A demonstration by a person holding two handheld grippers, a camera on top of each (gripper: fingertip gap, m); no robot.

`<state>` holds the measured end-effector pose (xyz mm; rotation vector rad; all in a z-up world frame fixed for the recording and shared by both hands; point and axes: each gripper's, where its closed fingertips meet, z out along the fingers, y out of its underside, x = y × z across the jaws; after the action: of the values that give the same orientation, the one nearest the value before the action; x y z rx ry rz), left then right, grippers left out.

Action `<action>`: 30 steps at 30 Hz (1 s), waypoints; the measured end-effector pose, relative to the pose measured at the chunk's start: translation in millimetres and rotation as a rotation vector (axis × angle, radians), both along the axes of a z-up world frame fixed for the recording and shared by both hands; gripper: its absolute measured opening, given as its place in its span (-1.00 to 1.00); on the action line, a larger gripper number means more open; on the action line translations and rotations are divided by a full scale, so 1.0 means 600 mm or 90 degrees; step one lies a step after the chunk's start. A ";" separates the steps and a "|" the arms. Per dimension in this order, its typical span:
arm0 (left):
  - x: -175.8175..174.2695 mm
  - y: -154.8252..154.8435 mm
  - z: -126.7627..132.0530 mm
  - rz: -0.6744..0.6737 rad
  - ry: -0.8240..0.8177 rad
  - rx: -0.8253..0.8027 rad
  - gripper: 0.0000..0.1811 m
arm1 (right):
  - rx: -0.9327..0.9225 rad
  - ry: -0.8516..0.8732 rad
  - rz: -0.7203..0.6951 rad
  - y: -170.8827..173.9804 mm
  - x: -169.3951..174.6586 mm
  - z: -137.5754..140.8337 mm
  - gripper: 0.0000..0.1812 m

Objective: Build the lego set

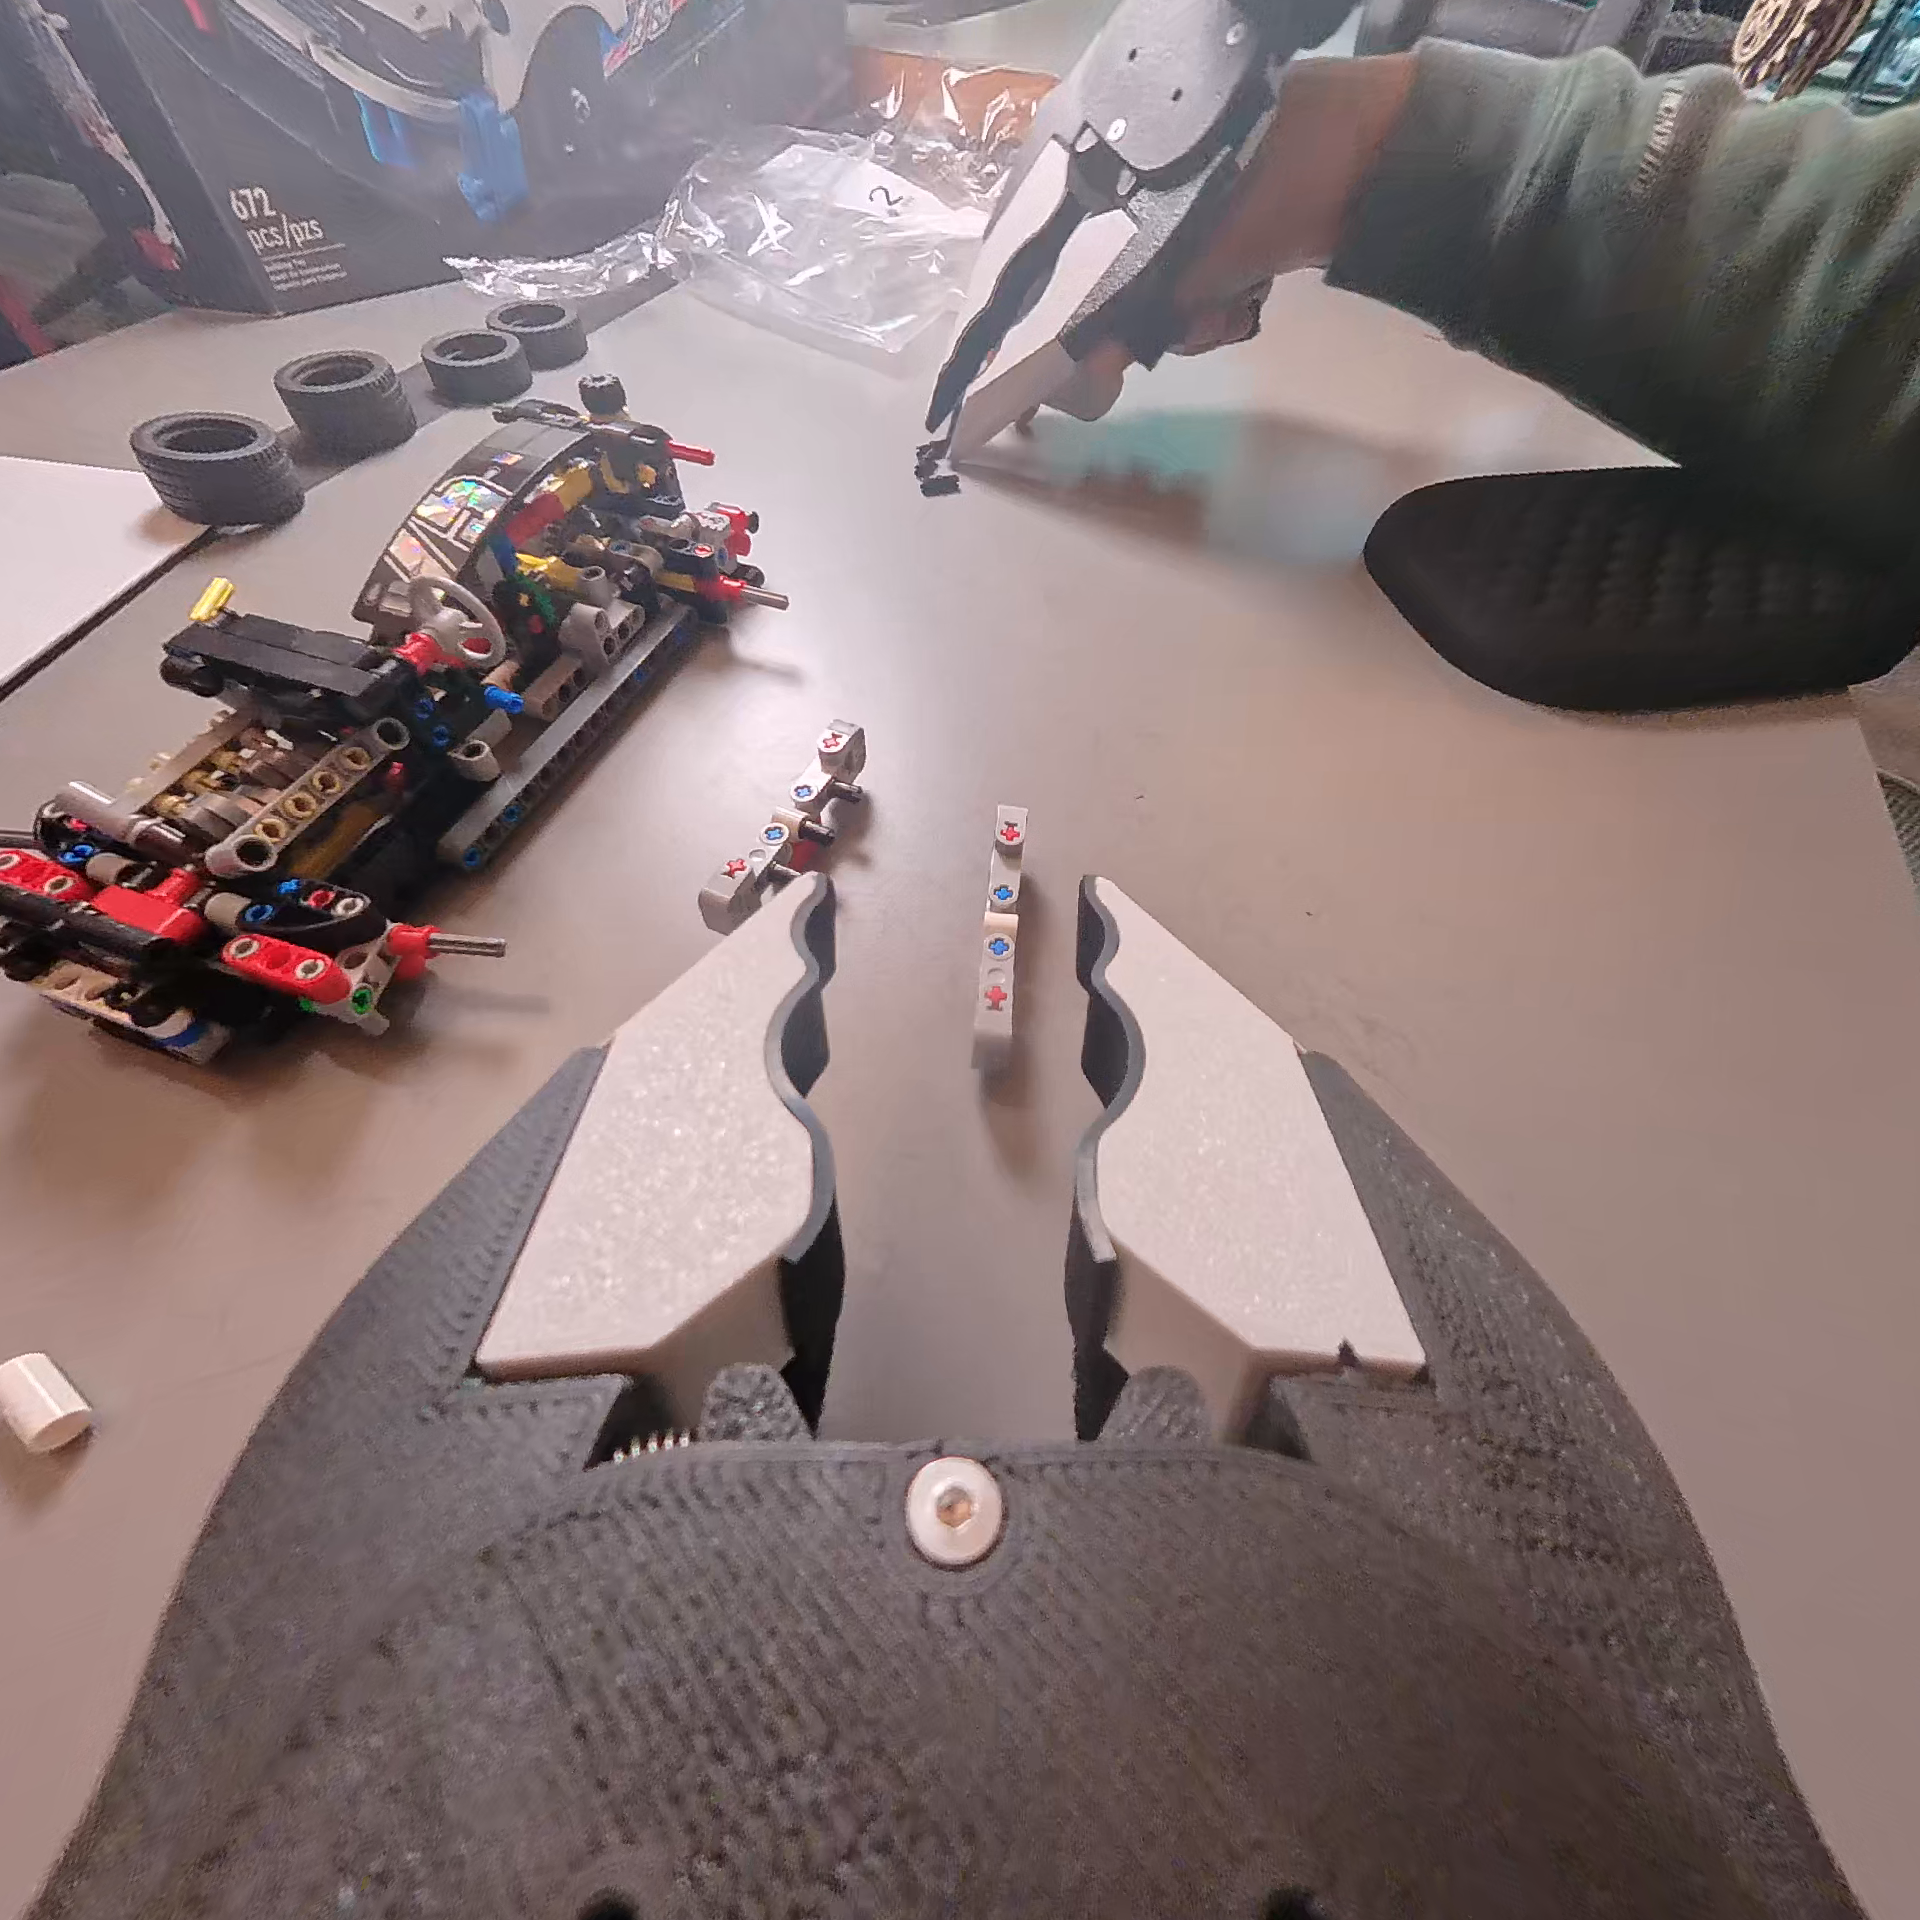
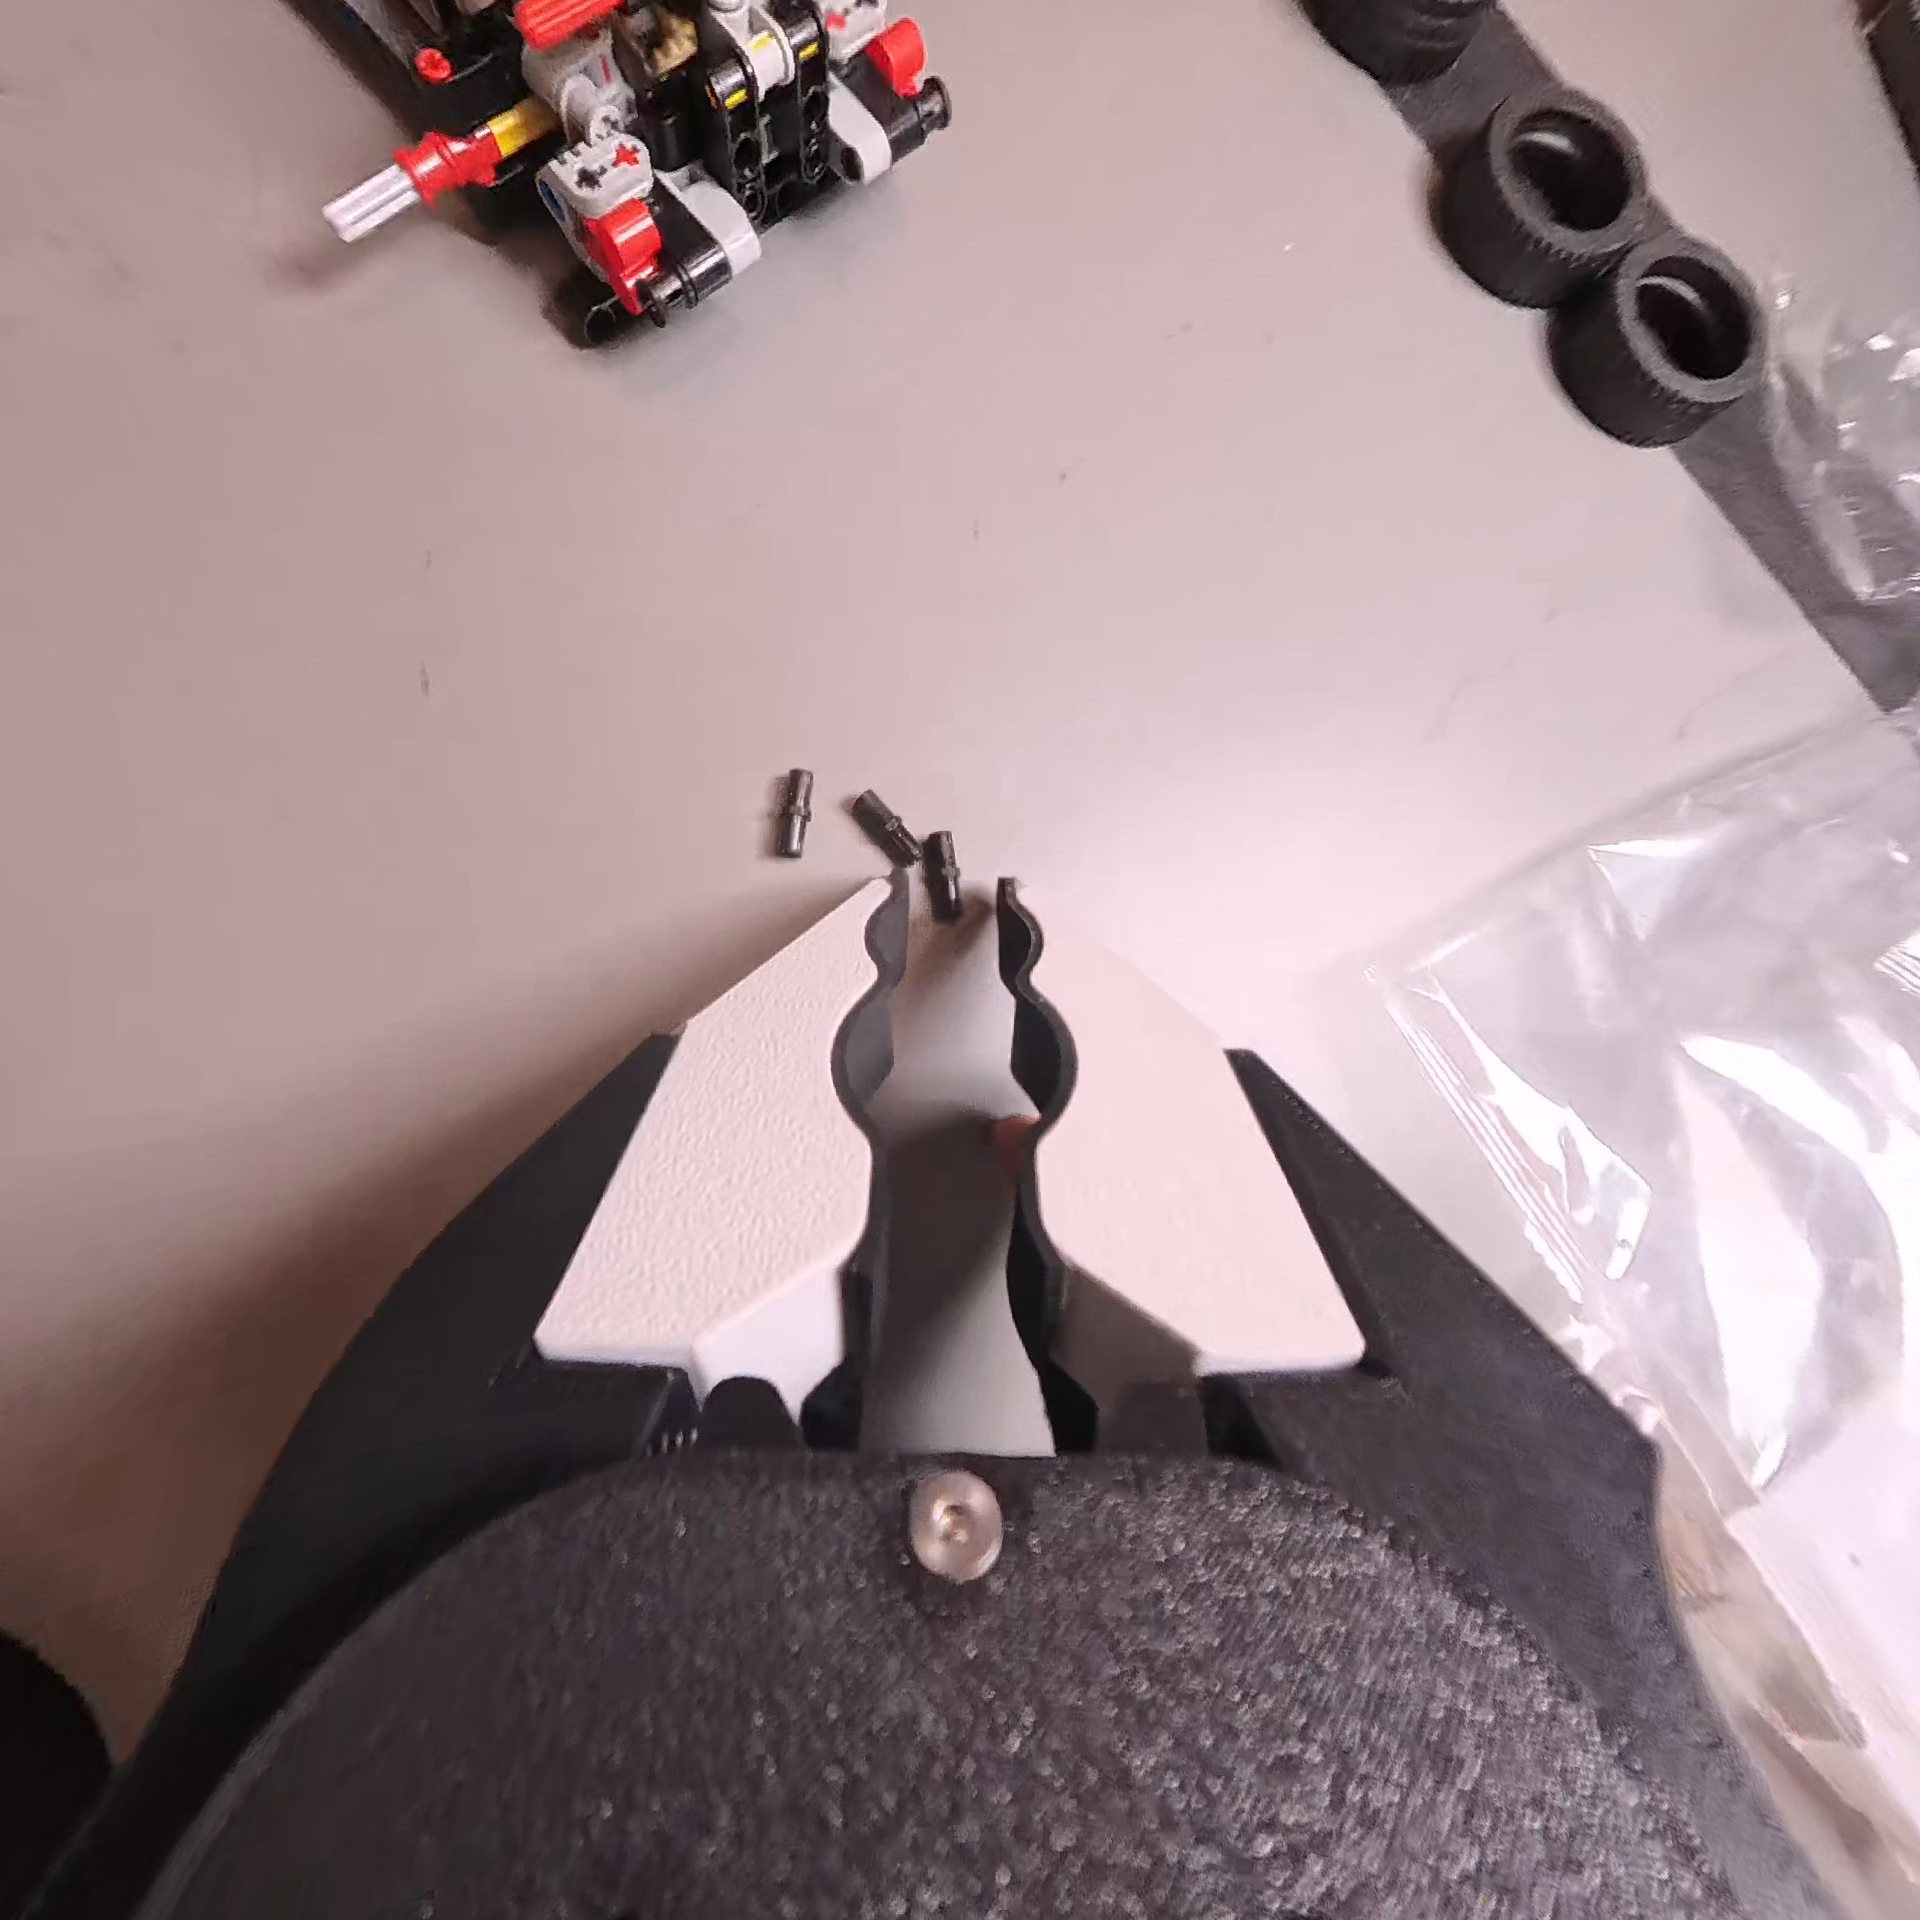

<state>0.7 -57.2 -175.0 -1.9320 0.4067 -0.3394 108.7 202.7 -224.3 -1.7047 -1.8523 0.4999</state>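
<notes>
The partly built lego car chassis point(image 1: 364, 727) lies on the table at the left; its end also shows in the right wrist view point(image 2: 675, 135). My left gripper point(image 1: 956, 904) is open and empty, low over the table. A grey beam with red and blue pins point(image 1: 1003, 925) lies between its fingertips, nearer the right finger. A second grey pinned assembly point(image 1: 790, 821) lies just past the left fingertip. My right gripper point(image 2: 951, 894) is narrowly open, its tips at three black pins. The nearest pin point(image 2: 943, 873) lies partly in the gap, untouched. The right gripper also shows far off in the left wrist view point(image 1: 951, 457).
Several black tyres point(image 1: 343, 395) point(image 2: 1569, 197) line the far left. The set box point(image 1: 260, 156) stands behind them, and clear plastic bags point(image 1: 831, 229) point(image 2: 1662, 1039) lie beside it. A small white tube point(image 1: 42, 1403) lies near left. A black mesh pad point(image 1: 1621, 592) and a green sleeve point(image 1: 1610, 208) are at the right. My right fingertips sit around 30 cm from my left ones.
</notes>
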 end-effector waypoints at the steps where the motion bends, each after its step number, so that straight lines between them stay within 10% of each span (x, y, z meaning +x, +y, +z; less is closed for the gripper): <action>1: 0.001 -0.001 0.000 -0.003 -0.002 -0.001 -0.50 | -0.021 -0.012 0.008 0.000 -0.002 -0.001 -0.85; 8: 0.007 -0.006 0.002 -0.005 -0.011 -0.005 -0.52 | -0.063 -0.040 0.086 -0.034 -0.008 0.009 -0.97; 15: 0.042 -0.009 0.015 -0.050 -0.078 -0.001 -0.54 | -0.060 0.206 0.233 -0.245 -0.062 0.108 -0.97; 21: 0.088 -0.015 0.027 -0.107 -0.155 -0.009 -0.60 | -0.070 0.292 0.348 -0.409 -0.096 0.106 -0.97; 30: 0.091 -0.017 0.027 -0.119 -0.203 -0.026 -0.80 | -0.054 0.304 0.411 -0.459 -0.100 0.091 -0.96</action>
<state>55.1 -67.4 -158.5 -1.8420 0.3713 -0.7701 48.5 -72.8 -169.8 -0.8783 -1.9890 1.1408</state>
